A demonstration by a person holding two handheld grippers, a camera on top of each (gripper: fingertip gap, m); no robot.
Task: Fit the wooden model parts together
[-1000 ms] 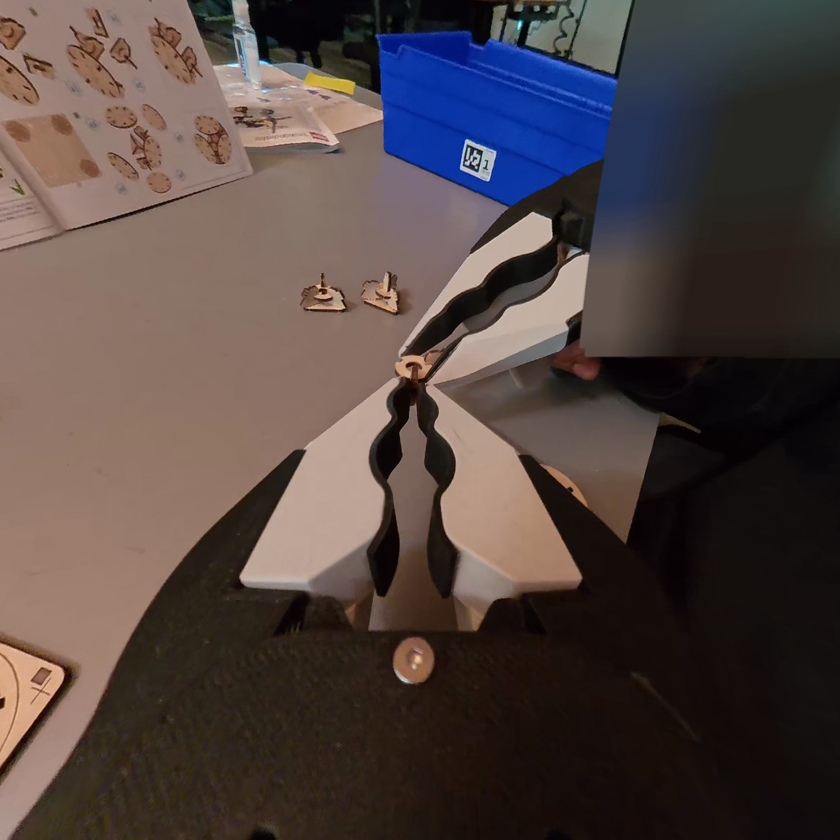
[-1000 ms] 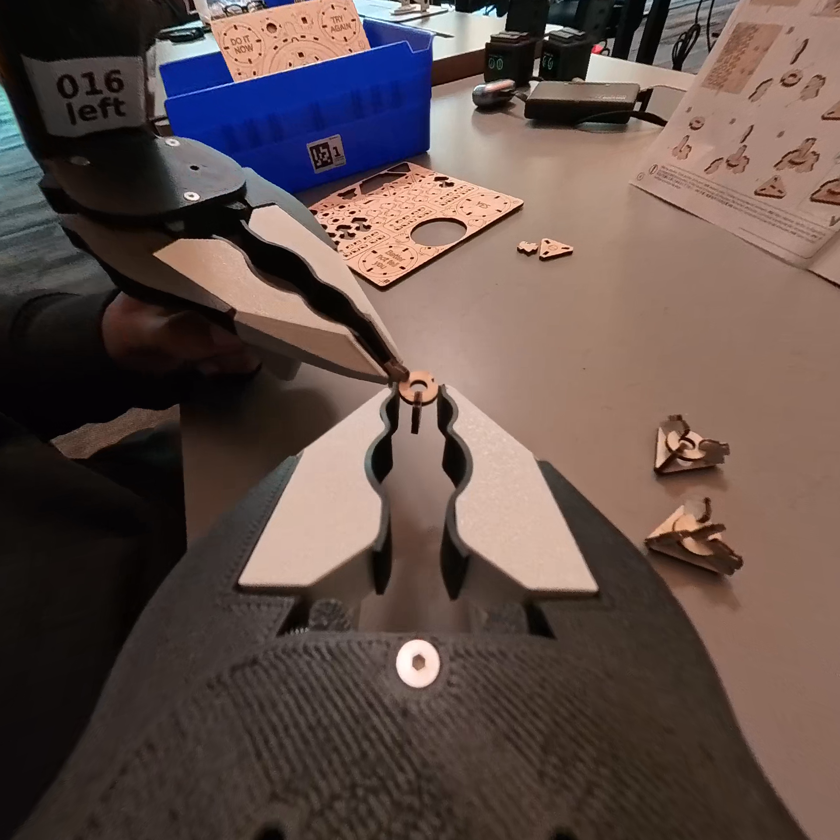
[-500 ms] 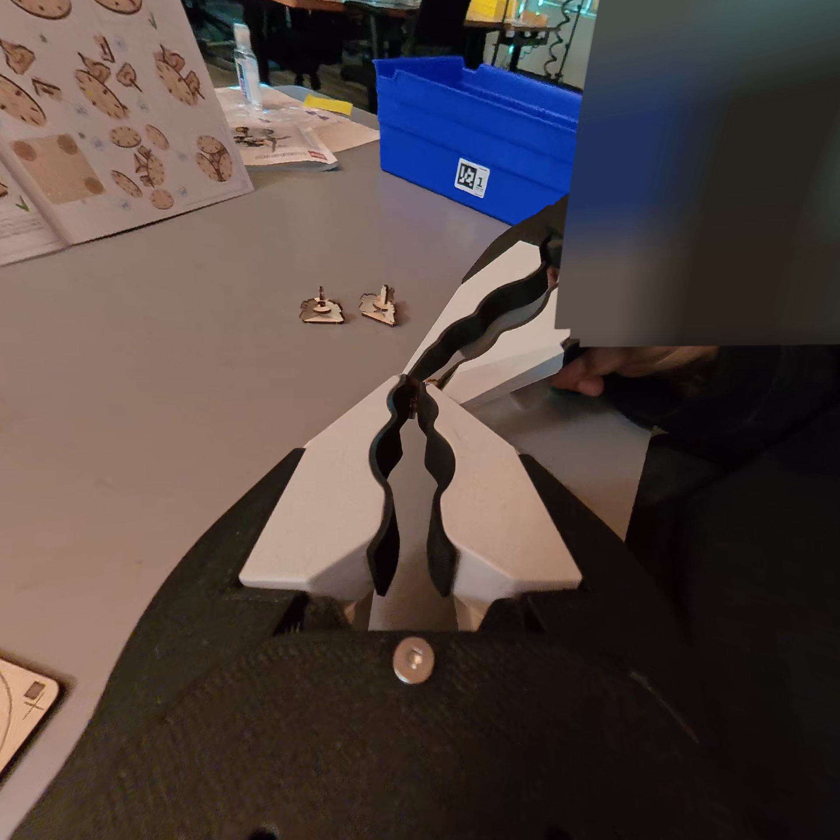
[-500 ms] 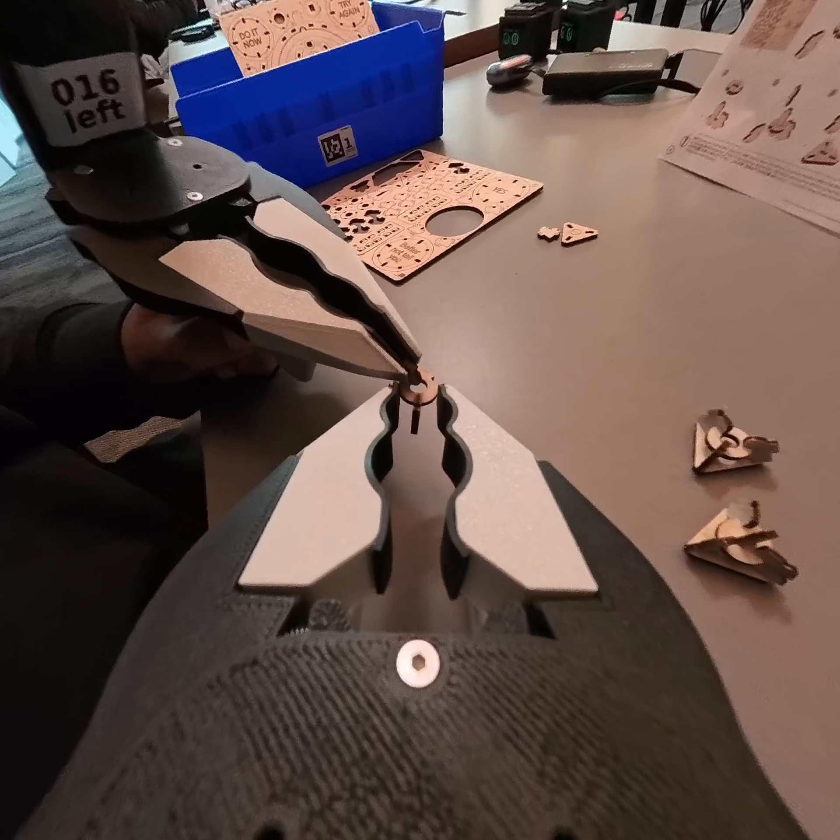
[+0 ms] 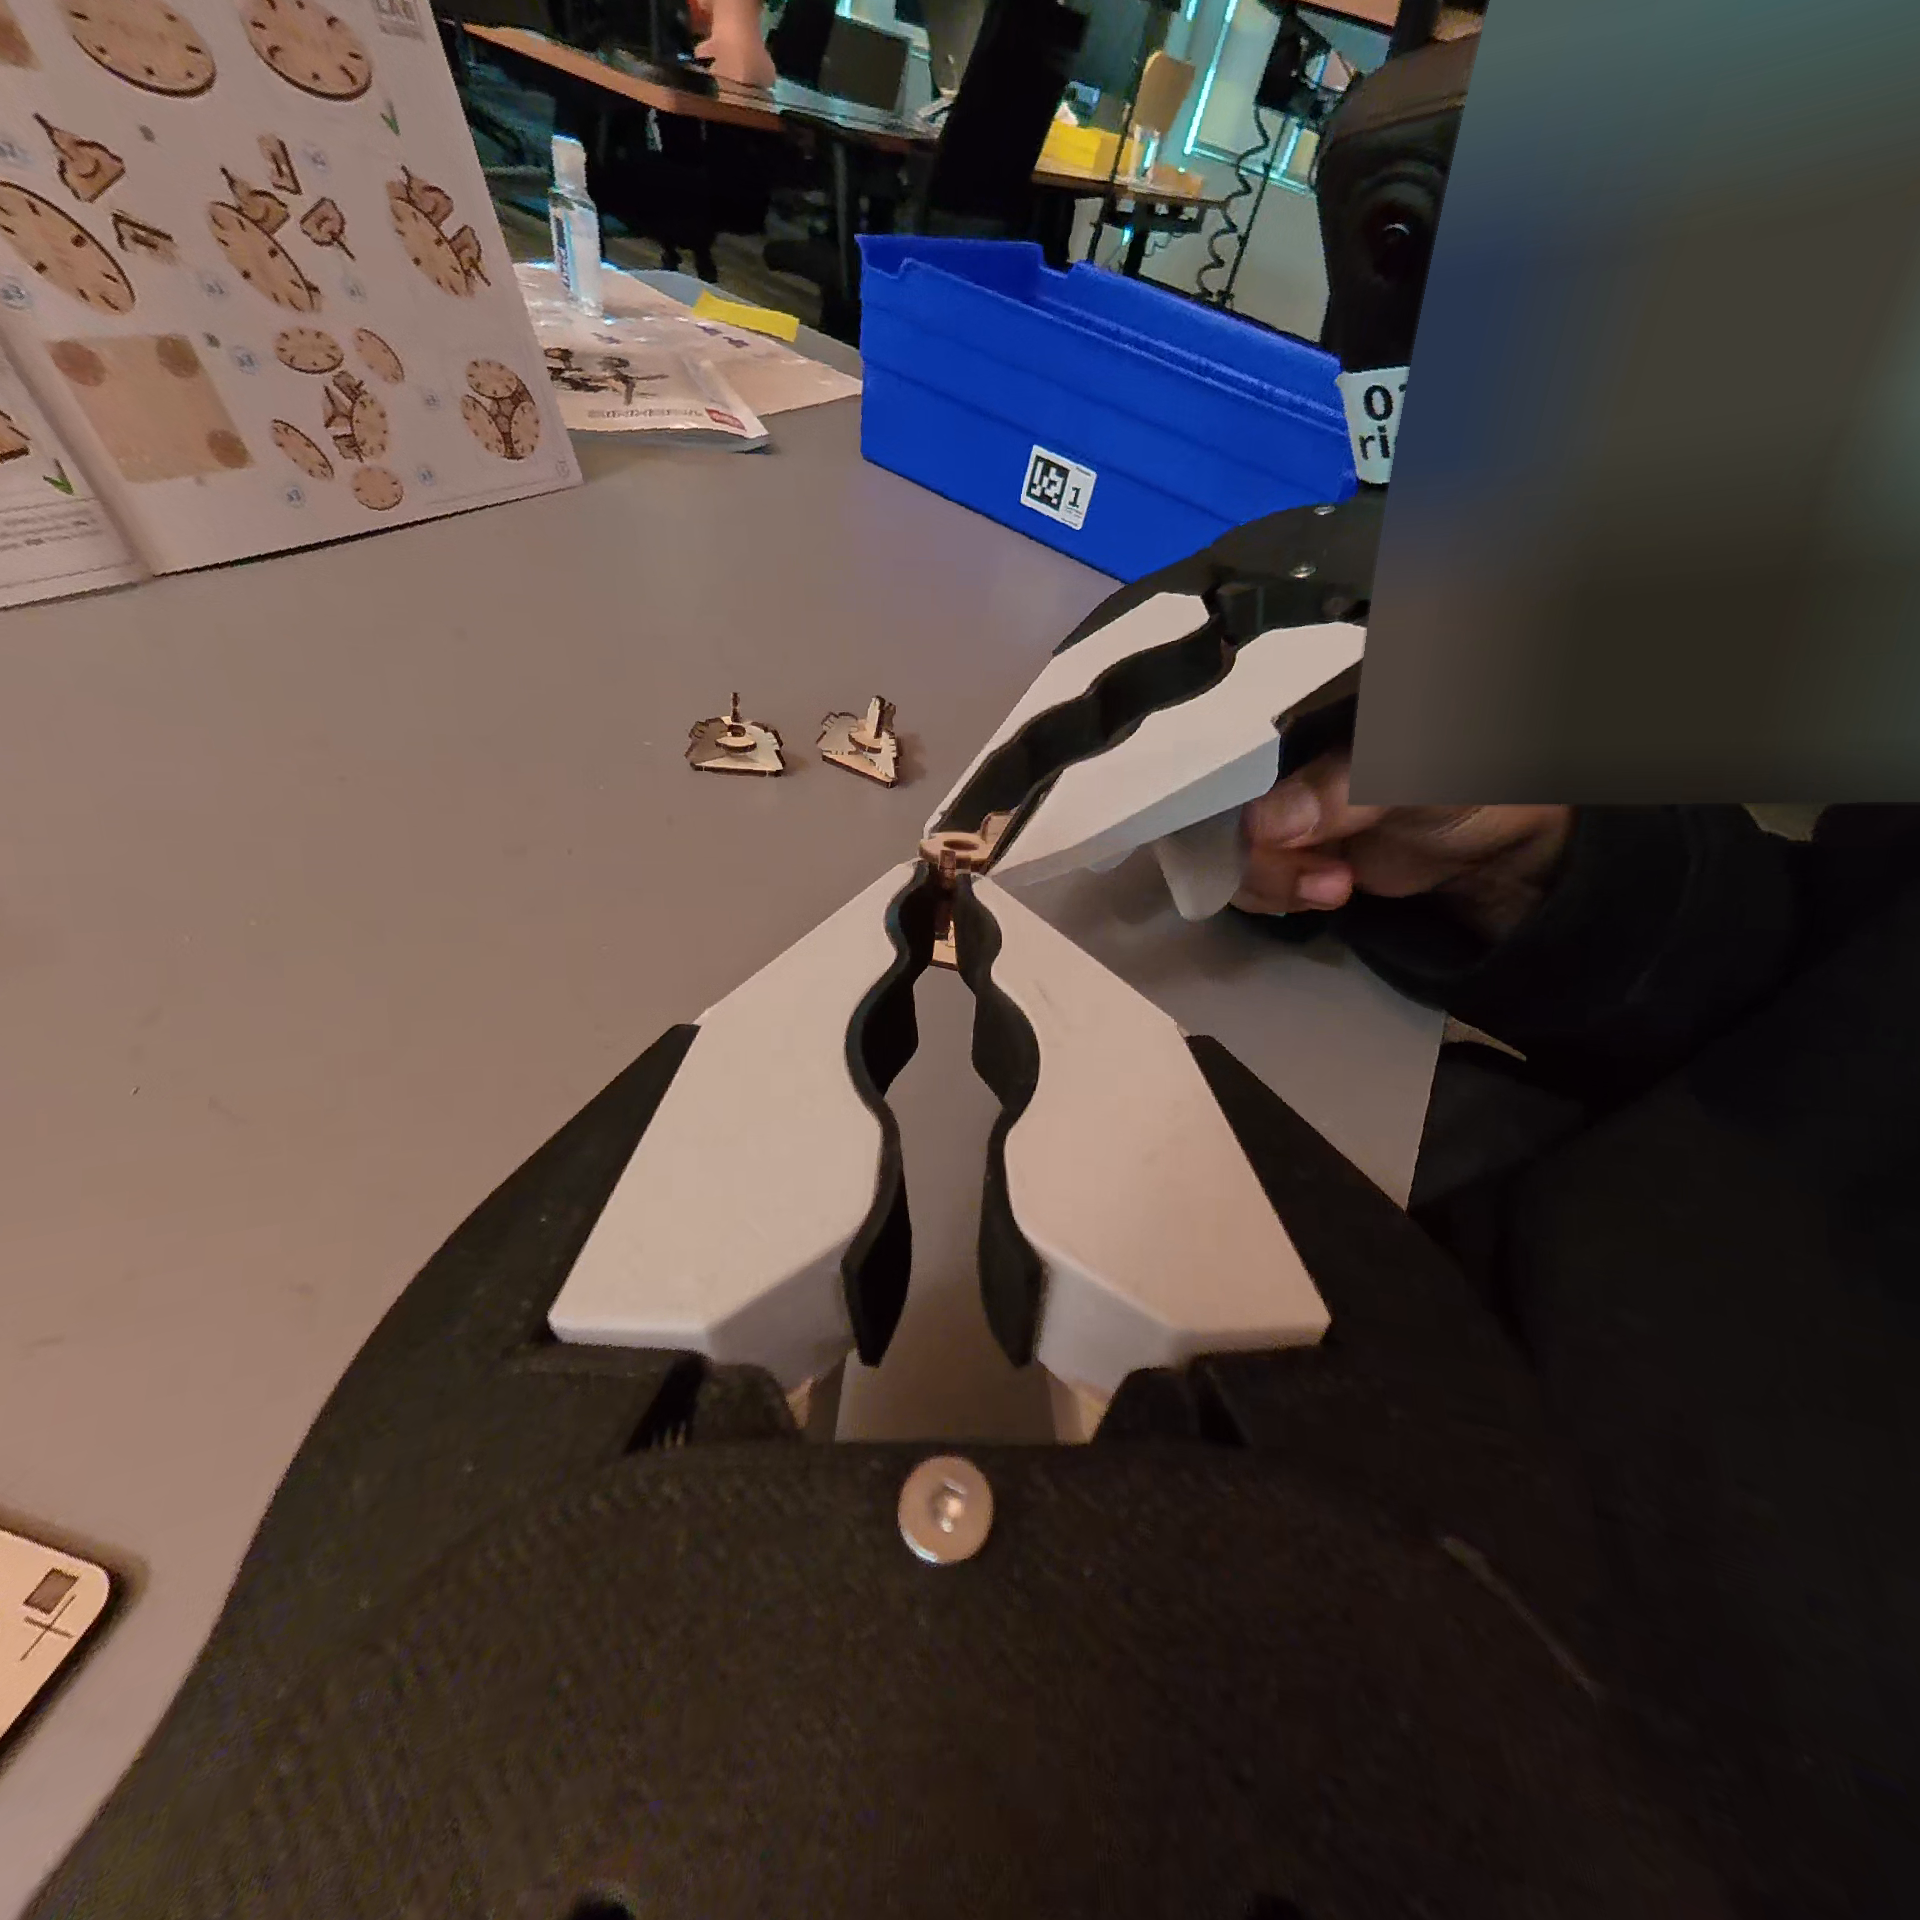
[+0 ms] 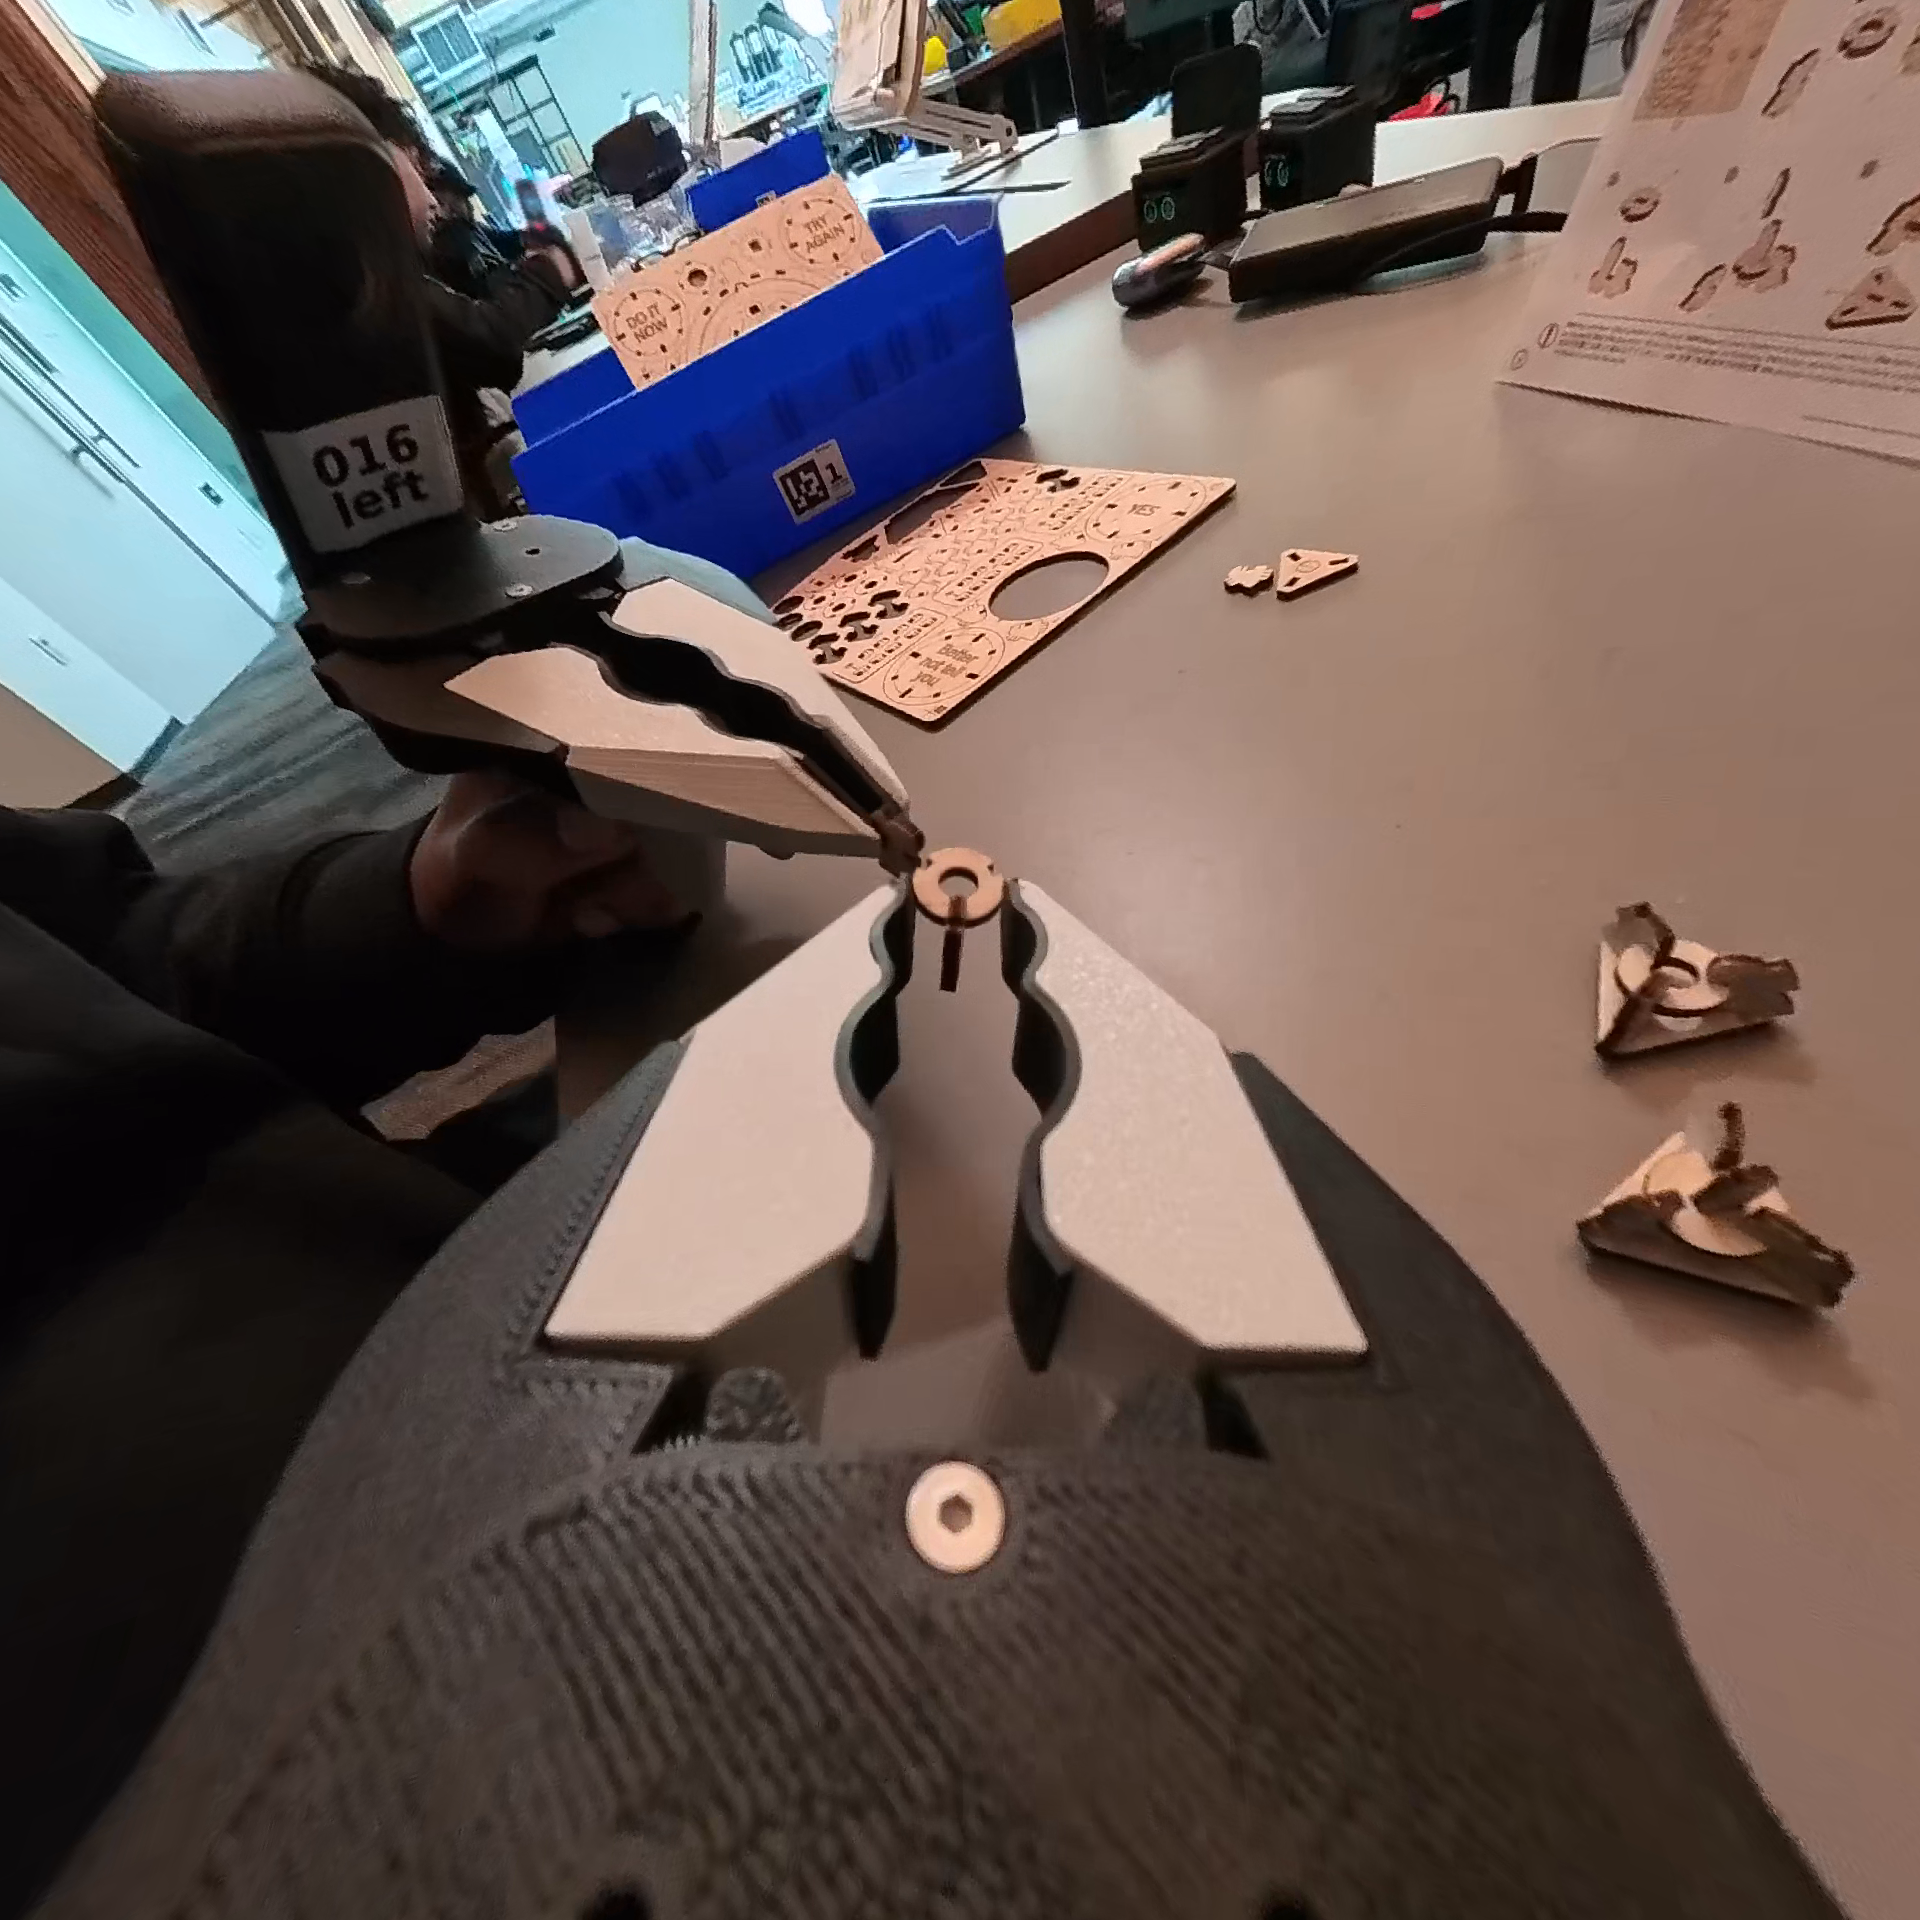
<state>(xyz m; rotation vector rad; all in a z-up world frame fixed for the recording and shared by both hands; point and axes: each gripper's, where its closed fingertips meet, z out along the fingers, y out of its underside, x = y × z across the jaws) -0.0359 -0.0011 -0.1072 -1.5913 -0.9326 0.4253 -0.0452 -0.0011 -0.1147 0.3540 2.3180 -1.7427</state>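
My left gripper [image 5: 940, 883] is shut on a small dark wooden peg [image 5: 942, 904] and holds it upright above the grey table [image 5: 312, 831]. My right gripper [image 6: 956, 904] is shut on a flat wooden ring [image 6: 958, 883] with a centre hole; a thin wooden strip [image 6: 948, 956] hangs under it. In the right wrist view the left gripper [image 6: 896, 831] comes in from the left, and its peg tip [image 6: 900, 834] sits at the ring's upper left rim. In the left wrist view the ring [image 5: 956, 849] lies just beyond the peg's top, between the right gripper's fingertips [image 5: 1013, 852].
Two small triangular wooden assemblies [image 6: 1683, 987] [image 6: 1714, 1216] lie on the table to the right. A cut-out wooden sheet [image 6: 997, 582] and a blue bin [image 6: 769, 416] stand beyond. Loose small pieces [image 6: 1314, 569] and an instruction booklet [image 5: 260, 291] lie farther off. The tips of both grippers are at nearly the same place.
Half a second ago the left gripper's tip overlapped the ring; now it stands at the ring's upper left rim. Both grippers stayed shut on their pieces.
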